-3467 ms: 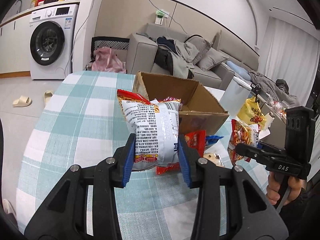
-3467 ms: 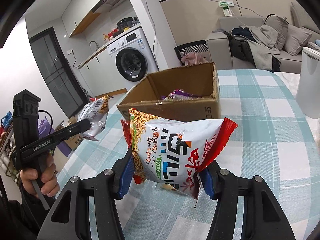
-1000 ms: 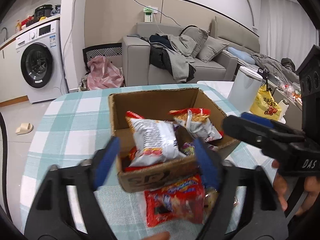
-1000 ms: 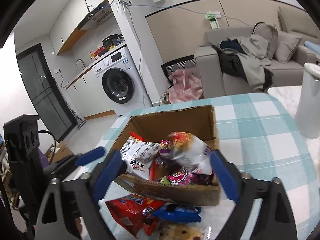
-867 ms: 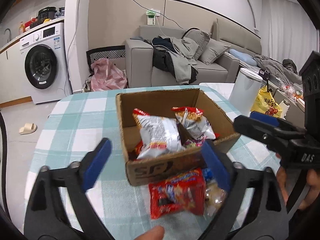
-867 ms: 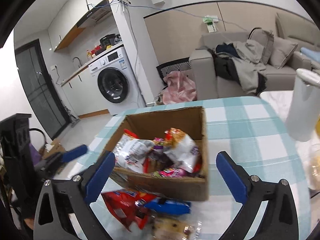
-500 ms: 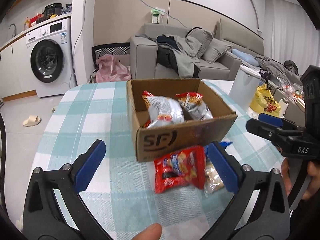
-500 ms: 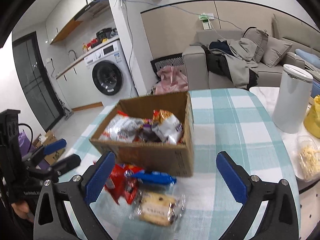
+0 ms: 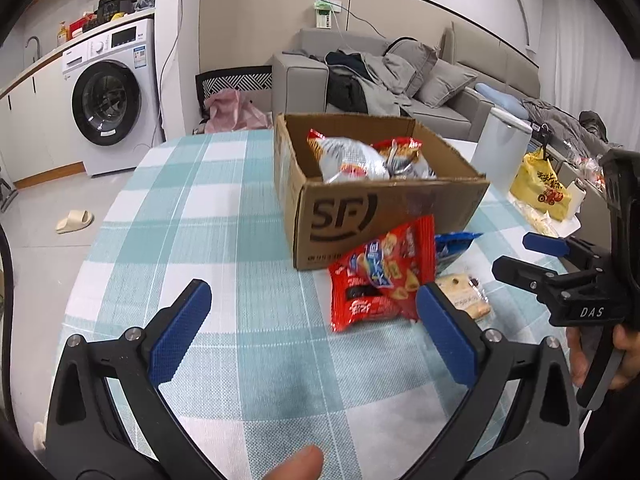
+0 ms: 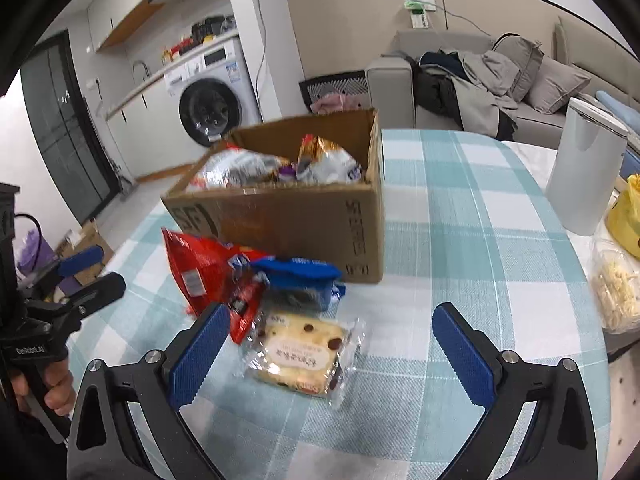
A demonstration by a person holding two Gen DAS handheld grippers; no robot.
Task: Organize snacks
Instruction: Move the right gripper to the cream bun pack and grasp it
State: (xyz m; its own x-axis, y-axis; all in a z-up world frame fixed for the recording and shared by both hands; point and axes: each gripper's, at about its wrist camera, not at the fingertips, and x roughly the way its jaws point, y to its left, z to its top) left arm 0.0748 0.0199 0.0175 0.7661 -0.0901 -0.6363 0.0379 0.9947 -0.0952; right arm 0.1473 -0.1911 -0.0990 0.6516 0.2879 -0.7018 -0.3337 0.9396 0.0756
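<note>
A cardboard box (image 9: 384,212) (image 10: 296,224) stands on the checked table and holds several snack packets (image 9: 352,156) (image 10: 324,160). In front of it lie a red snack bag (image 9: 380,280) (image 10: 208,272), a blue packet (image 9: 452,244) (image 10: 300,276) and a clear-wrapped cake (image 10: 300,356) (image 9: 464,300). My left gripper (image 9: 312,332) is open and empty, near side of the red bag. My right gripper (image 10: 328,352) is open and empty, with the cake between its fingers' line. Each gripper shows in the other view (image 9: 536,256) (image 10: 88,272).
A white bin (image 10: 584,168) (image 9: 500,148) stands at the table's right edge, beside a yellow bag (image 9: 540,188) (image 10: 628,216) and a clear tub of food (image 10: 616,288). A sofa (image 9: 380,80) and a washing machine (image 9: 112,108) are beyond the table.
Both grippers let go of their noodle packets into the box, opened wide and drew back and down toward the near side of the table.
</note>
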